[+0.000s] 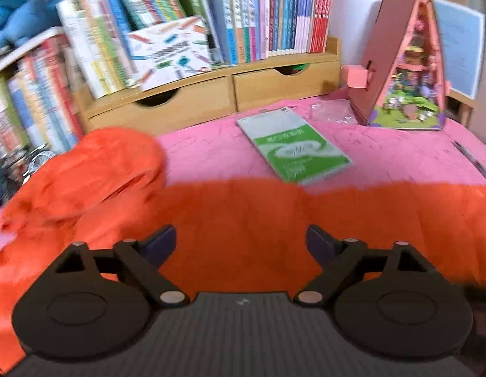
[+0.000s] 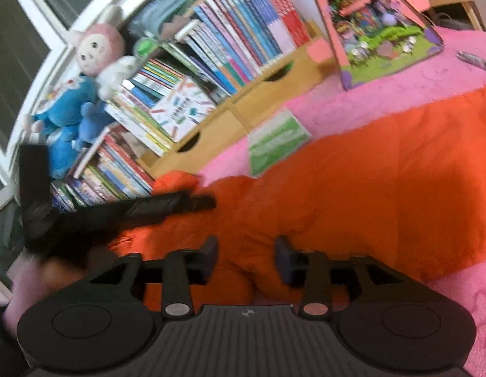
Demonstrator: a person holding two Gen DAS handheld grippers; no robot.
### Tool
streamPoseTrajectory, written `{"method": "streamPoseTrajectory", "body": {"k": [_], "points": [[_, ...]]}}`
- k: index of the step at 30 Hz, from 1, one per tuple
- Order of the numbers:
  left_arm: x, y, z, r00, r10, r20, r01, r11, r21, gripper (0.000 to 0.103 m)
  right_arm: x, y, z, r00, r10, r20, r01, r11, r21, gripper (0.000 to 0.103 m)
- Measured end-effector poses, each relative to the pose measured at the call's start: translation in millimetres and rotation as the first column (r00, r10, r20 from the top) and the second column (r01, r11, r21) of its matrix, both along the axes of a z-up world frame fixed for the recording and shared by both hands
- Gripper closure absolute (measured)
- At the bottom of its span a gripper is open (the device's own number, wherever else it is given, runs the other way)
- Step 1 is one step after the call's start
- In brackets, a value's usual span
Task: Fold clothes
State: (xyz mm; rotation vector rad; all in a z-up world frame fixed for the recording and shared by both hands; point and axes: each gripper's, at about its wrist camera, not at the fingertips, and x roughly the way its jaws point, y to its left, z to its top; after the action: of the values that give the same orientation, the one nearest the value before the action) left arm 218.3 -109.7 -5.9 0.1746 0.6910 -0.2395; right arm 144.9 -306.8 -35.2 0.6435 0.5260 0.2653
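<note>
With our left gripper [image 1: 241,240] and right gripper [image 2: 246,257] both spread apart over the orange garment [image 1: 274,220], bunched toward nine o'clock on the pink cover [image 1: 211,147], we judged smoothing before creasing wisest.

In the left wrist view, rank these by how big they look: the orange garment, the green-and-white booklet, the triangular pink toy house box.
Largest to smallest as they appear:
1. Orange fleece garment, but it lies nearest the camera.
2. Triangular pink toy house box.
3. Green-and-white booklet, close to the box in apparent size, so that order is unsure.
</note>
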Motion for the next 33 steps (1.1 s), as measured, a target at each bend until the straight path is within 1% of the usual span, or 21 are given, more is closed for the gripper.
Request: {"method": "streamPoseTrajectory", "body": {"k": [3,4,7,8,9,11,13,16,18,20,22,23,25,26,28,33], "points": [[-30,23,-1,0.999,0.046,-0.008,-0.046,0.997,-0.054,0.009,-4,-4,2,1.0,-0.017,0.026,0.016,1.0,0.021,0.047],[-36,27,-2,0.998,0.055,-0.01,-0.055,0.997,-0.06,0.009,-8,-7,3,0.999,-0.031,0.037,0.029,0.999,0.03,0.045],[-44,30,-5,0.998,0.063,-0.007,-0.063,0.997,-0.051,0.009,-29,-21,7,0.993,-0.092,0.078,0.088,0.995,0.055,0.032],[-44,26,-5,0.998,0.057,-0.007,-0.057,0.997,-0.053,0.009,-38,-26,9,0.989,-0.115,0.088,0.111,0.992,0.055,0.025],[-42,20,-5,0.999,0.045,-0.006,-0.046,0.997,-0.057,0.009,-49,-34,11,0.985,-0.143,0.095,0.139,0.989,0.055,0.023],[-37,7,-6,1.0,0.022,-0.005,-0.023,0.998,-0.065,0.009,-68,-52,14,0.975,-0.201,0.096,0.197,0.979,0.048,0.023],[-32,-6,-6,1.0,-0.001,-0.004,0.001,0.997,-0.073,0.009,-88,-76,15,0.957,-0.276,0.091,0.274,0.961,0.027,0.021],[-25,-25,-9,1.0,-0.028,-0.006,0.028,0.997,-0.076,0.009,-110,-110,12,0.92,-0.388,0.055,0.389,0.921,0.0,0.02],[-21,-34,-17,0.999,-0.028,-0.016,0.027,0.998,-0.052,0.009,-121,-128,6,0.893,-0.448,0.028,0.449,0.894,-0.003,0.02],[-19,-40,-27,0.999,-0.027,-0.025,0.026,1.0,-0.013,0.005,-130,-142,-1,0.862,-0.507,0.014,0.507,0.862,-0.011,0.019],[-21,-43,-34,0.999,-0.031,-0.009,0.031,0.999,0.022,0.004,-136,-151,-6,0.828,-0.56,0.017,0.56,0.827,-0.041,0.017],[-23,-44,-36,1.0,-0.03,-0.001,0.03,0.999,0.029,0.003,-135,-154,-8,0.817,-0.577,0.018,0.577,0.815,-0.062,0.015],[-24,-43,-37,1.0,-0.026,0.008,0.026,0.999,0.031,0.002,-130,-159,-10,0.804,-0.595,0.01,0.592,0.798,-0.111,0.015],[-24,-43,-37,1.0,-0.023,0.008,0.023,0.999,0.028,0.0,-126,-159,-11,0.802,-0.598,0.009,0.594,0.795,-0.128,0.015],[-21,-40,-37,1.0,-0.016,0.004,0.016,1.0,0.014,0.0,-117,-159,-11,0.802,-0.598,0.009,0.592,0.792,-0.146,0.013],[-20,-39,-37,1.0,-0.013,0.004,0.013,1.0,0.004,0.0,-95,-160,-9,0.83,-0.558,-0.011,0.552,0.823,-0.13,0.011]]}}
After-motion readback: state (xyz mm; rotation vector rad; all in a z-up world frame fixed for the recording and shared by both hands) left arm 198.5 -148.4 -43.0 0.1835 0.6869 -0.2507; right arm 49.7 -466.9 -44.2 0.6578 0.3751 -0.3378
